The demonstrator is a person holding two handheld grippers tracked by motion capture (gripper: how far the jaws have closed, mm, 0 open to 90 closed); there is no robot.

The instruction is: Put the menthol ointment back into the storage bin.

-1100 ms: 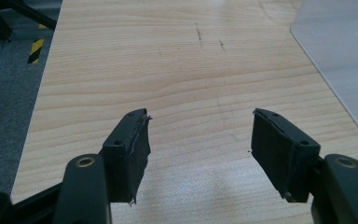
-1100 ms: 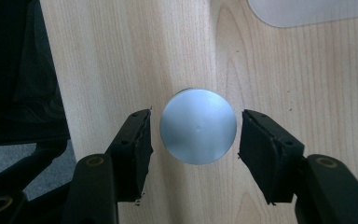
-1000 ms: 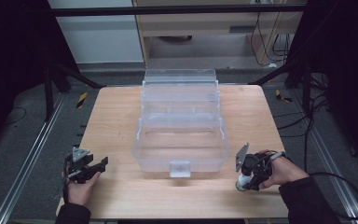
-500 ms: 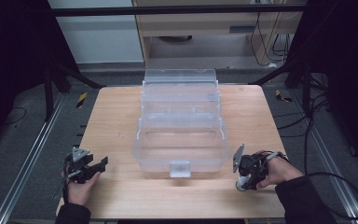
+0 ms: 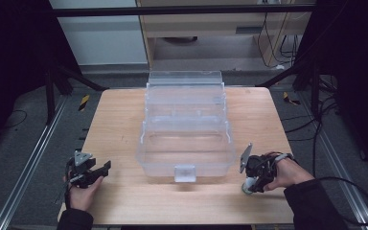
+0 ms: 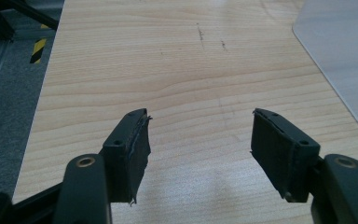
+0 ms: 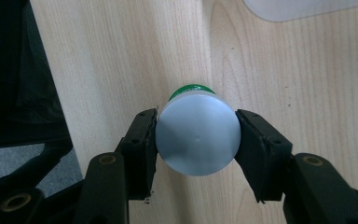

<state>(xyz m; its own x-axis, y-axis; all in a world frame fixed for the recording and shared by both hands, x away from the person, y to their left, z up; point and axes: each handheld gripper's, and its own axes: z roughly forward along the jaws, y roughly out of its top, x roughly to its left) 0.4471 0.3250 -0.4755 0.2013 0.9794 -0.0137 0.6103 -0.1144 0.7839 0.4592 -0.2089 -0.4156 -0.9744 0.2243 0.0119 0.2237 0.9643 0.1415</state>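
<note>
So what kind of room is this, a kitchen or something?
More likely a lab or workshop for recording hand tasks. A bare wooden table sits inside a metal frame, cables trail over a grey floor, and a person's hands work with grippers beside a clear plastic box.

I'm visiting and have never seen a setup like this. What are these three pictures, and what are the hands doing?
A person sits at a wooden table, holding a two-jawed grasping tool in each hand. The high view looks down from above; the other two come from cameras riding on each tool. A clear plastic box with stepped trays stands mid-table. The right tool has just closed its jaws on a small container with a grey cap and a green part beyond. The left tool rests open near the table's edge, holding nothing.
</note>
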